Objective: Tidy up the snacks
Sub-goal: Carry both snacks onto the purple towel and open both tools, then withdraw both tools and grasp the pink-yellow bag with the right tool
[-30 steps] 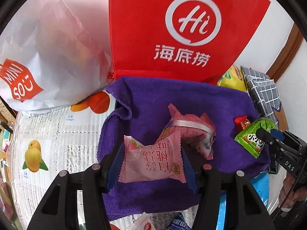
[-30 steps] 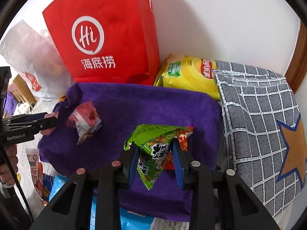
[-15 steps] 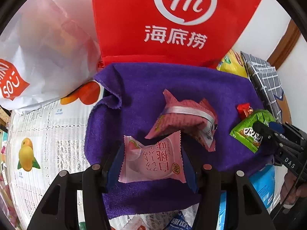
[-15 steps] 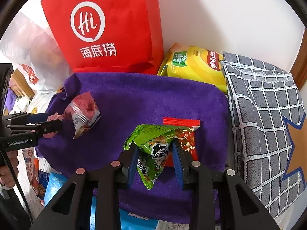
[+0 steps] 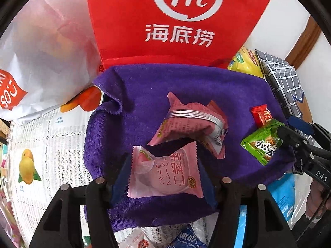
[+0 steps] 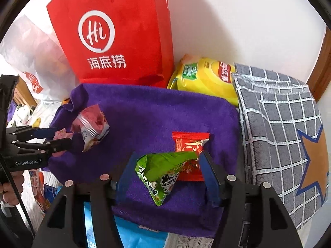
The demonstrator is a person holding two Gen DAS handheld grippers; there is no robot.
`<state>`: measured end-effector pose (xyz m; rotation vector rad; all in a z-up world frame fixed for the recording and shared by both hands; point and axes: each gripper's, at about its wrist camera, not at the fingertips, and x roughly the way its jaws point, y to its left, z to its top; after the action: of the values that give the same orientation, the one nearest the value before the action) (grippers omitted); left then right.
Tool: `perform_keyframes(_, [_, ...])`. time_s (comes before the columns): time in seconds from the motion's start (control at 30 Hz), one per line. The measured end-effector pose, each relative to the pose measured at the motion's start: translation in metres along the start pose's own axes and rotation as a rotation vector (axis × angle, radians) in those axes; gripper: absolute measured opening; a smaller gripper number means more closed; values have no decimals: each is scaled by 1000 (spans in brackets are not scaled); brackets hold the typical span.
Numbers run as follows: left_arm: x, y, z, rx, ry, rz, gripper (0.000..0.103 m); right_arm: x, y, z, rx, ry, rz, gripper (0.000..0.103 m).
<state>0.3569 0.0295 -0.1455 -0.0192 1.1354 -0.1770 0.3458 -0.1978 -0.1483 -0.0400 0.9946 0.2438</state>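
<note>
Purple towel (image 5: 206, 86) covers the worktop and carries four snack packets: a pink peach-print packet (image 5: 165, 177) between the just-opened jaws of the left hand-held gripper (image 5: 163, 177), a crumpled pink packet (image 5: 190, 124) touching it, and a green packet (image 6: 165, 171) overlapping a red one (image 6: 190, 142) between the right hand-held gripper's (image 6: 167, 177) just-opened jaws. Behind stand one red "Hi" bag (image 6: 115, 33), one white bag (image 5: 41, 62), one yellow crisp bag (image 6: 204, 76), and a grey grid cloth (image 6: 279, 134) lies beside them.

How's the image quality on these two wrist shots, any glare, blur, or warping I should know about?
Left wrist view: sharp and evenly lit; fisheye bends the red fabric bag, corners are black, and the pink peach snack packet shows mild sheen. Right wrist view: also sharp; the bag casts a soft shadow on the white wall, and the grey grid-pattern cloth bulges from distortion.
</note>
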Motion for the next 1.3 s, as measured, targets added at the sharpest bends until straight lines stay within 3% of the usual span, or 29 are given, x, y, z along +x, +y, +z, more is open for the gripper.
perform_keyframes(0.2, [-17,-2,1,-10,-41,-8,77,-19,-1,2,16,-59,-17,64])
perform_keyframes(0.43, [-47,-4,0,-18,-103,-23,77,-50,3,3,8,-134,-39,64])
perform_keyframes(0.6, [-76,-19,-4,31,-189,10,77,-76,0,-3,46,-191,-80,64])
perform_keyframes(0.73, [-99,-32,-10,62,-242,6,77,-94,-5,-14,98,-177,-112,64])
perform_keyframes(0.83, [-118,-44,-18,93,-279,-16,77,-111,-2,-25,88,-146,-114,64])
perform_keyframes(0.9, [-130,-49,-26,103,-302,-27,77,-128,4,-36,64,-170,-134,64])
perform_keyframes(1.1, [-145,-47,-55,84,-284,-56,77,-164,22,-66,40,-213,-112,64])
perform_keyframes(1.3, [-147,-20,-94,35,-264,-27,77,-171,39,-92,57,-214,-60,64])
